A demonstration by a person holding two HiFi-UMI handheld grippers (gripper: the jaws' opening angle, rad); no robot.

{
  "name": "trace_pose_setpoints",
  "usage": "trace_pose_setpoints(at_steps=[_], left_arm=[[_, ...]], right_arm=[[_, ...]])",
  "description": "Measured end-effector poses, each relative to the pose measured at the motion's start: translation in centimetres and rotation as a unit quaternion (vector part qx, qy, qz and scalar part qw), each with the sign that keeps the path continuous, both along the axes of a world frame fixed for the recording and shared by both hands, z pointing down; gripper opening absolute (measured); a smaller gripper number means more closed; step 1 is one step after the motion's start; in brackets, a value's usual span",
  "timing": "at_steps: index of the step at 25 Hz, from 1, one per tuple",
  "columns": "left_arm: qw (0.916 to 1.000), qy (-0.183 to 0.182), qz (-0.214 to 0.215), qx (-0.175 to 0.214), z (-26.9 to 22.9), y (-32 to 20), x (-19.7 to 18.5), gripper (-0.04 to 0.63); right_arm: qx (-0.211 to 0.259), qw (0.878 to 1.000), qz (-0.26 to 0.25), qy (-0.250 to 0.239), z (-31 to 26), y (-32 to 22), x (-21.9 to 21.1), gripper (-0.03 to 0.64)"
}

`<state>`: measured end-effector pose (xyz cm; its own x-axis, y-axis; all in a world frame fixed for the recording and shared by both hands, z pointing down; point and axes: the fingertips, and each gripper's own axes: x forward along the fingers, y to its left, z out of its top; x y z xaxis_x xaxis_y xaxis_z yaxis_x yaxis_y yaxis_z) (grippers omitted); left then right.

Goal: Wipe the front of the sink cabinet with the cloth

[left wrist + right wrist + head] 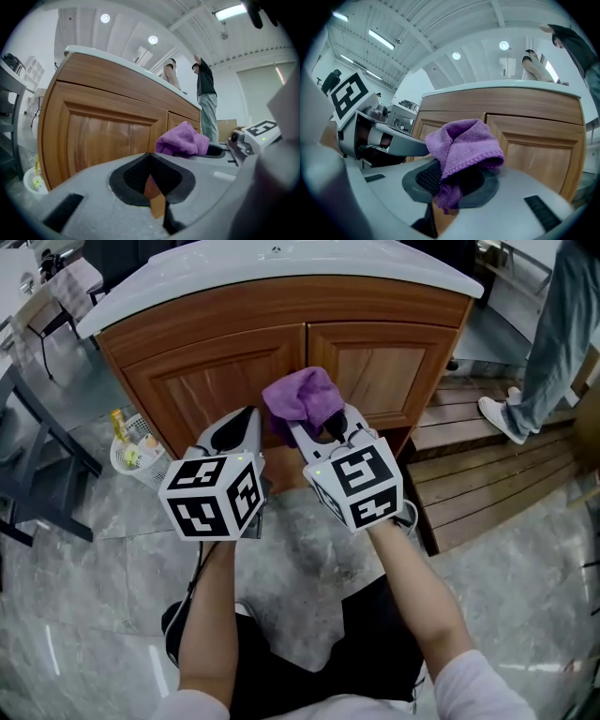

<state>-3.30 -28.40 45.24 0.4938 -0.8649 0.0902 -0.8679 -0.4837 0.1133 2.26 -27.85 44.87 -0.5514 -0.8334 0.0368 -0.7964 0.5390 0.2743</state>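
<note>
Head view looks steeply down on the sink cabinet; both gripper views sit low, close, facing up its front.

We hold both grippers just beside each other, forearms stretched forward. Left gripper: jaws look pressed together with nothing between them, though the tips are dim. Right gripper: jaws clamped on the purple cloth.

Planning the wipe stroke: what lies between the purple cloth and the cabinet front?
Nothing stands between them: the right gripper view shows the cloth directly before the bare cabinet front.
</note>
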Motion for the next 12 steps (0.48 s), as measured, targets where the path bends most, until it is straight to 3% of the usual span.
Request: trace_pose_setpoints(at_steps=[12], left_arm=[[0.9984, 0.003, 0.056, 0.008, -0.1, -0.5, 5.8, 0.005]], right_arm=[[0.01, 0.996, 0.084, 0.007, -0.7, -1.7, 8.4, 0.067]])
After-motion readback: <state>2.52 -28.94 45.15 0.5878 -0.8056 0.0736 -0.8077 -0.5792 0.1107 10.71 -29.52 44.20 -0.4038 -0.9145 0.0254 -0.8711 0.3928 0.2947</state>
